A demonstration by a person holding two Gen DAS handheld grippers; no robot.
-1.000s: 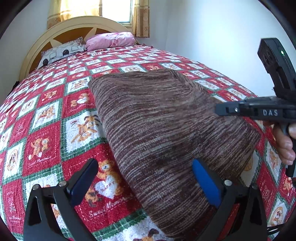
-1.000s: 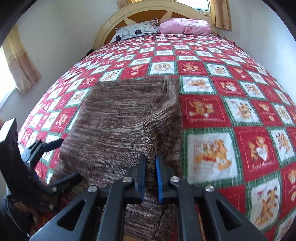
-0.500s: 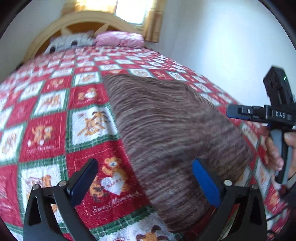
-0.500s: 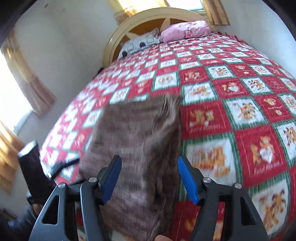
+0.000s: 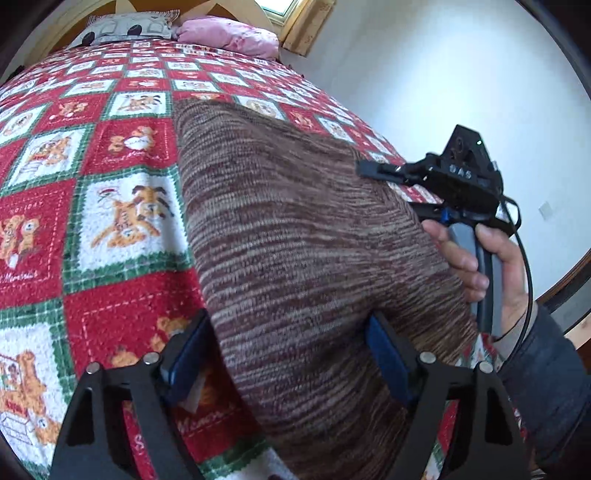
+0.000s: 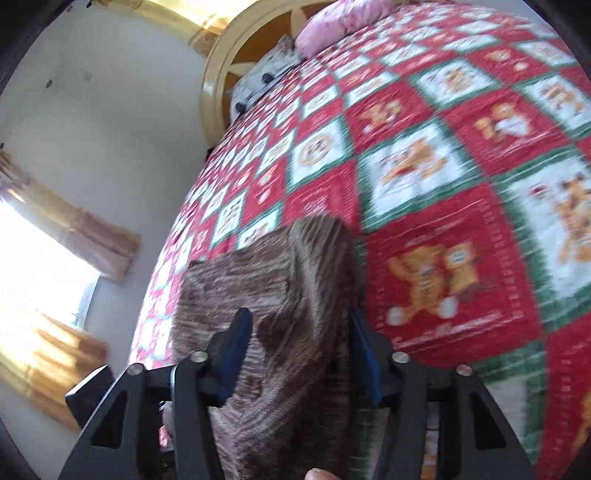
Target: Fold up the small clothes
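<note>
A brown striped knit garment (image 5: 295,229) lies folded on the red, white and green patchwork bedspread (image 5: 122,206). My left gripper (image 5: 286,354) straddles its near left edge. The jaws are closing, with cloth between them but the pads not pressing it. In the left wrist view my right gripper (image 5: 391,188) hovers at the garment's right side, held by a hand (image 5: 498,266). In the blurred right wrist view the garment (image 6: 280,273) reaches between the right gripper (image 6: 299,347) fingers. Those jaws are closing too, and there is no clear squeeze on the cloth.
A pink pillow (image 5: 229,33) and a grey patterned pillow (image 5: 125,29) lie at the cream headboard (image 6: 218,74). White walls flank the bed. A bright window with tan curtains (image 6: 81,236) is on the left. The bed edge is near the person's dark sleeve (image 5: 546,398).
The right gripper went from shut to open, swung over and rolled, and now frames the garment's near right part. The left gripper rolled, shifted closer, and its jaws narrowed a little.
</note>
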